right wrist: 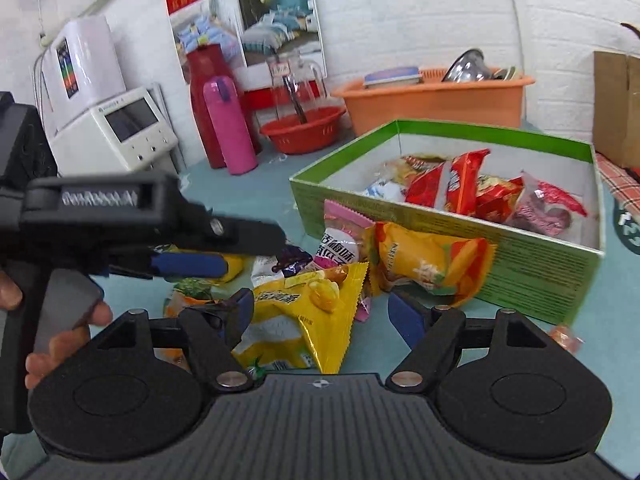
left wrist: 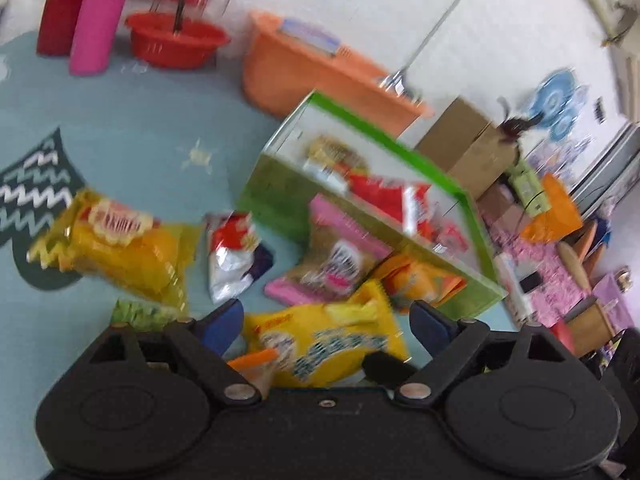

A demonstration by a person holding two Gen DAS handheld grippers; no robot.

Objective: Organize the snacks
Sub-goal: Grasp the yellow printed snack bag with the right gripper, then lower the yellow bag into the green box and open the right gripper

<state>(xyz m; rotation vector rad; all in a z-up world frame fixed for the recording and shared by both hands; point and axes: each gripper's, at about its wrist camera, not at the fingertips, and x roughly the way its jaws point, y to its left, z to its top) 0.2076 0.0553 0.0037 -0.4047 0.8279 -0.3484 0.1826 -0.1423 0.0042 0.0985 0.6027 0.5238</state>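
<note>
A green-walled box (left wrist: 280, 196) (right wrist: 520, 260) stands on the blue-green tablecloth and holds several red and mixed snack packets (right wrist: 460, 188). More packets lie loose in front of it: a big yellow bag (left wrist: 120, 248), a white and red one (left wrist: 232, 256), a pink one (left wrist: 332, 260) (right wrist: 340, 236) and an orange one (left wrist: 420, 280) (right wrist: 424, 260). My left gripper (left wrist: 328, 324) is open, and a yellow packet (left wrist: 332, 344) lies between its fingers. My right gripper (right wrist: 322, 316) is open over a yellow packet (right wrist: 304, 320). The left gripper's blue finger (right wrist: 188, 264) shows at the left, held by a hand (right wrist: 60, 320).
An orange basin (left wrist: 320, 72) (right wrist: 432, 100) with dishes, a red bowl (left wrist: 176, 40) (right wrist: 300, 128), a pink flask (left wrist: 96, 20) (right wrist: 232, 128) and a red thermos (right wrist: 208, 92) stand along the back wall. A white appliance (right wrist: 116, 132) sits back left, a cardboard box (right wrist: 616, 108) at the right.
</note>
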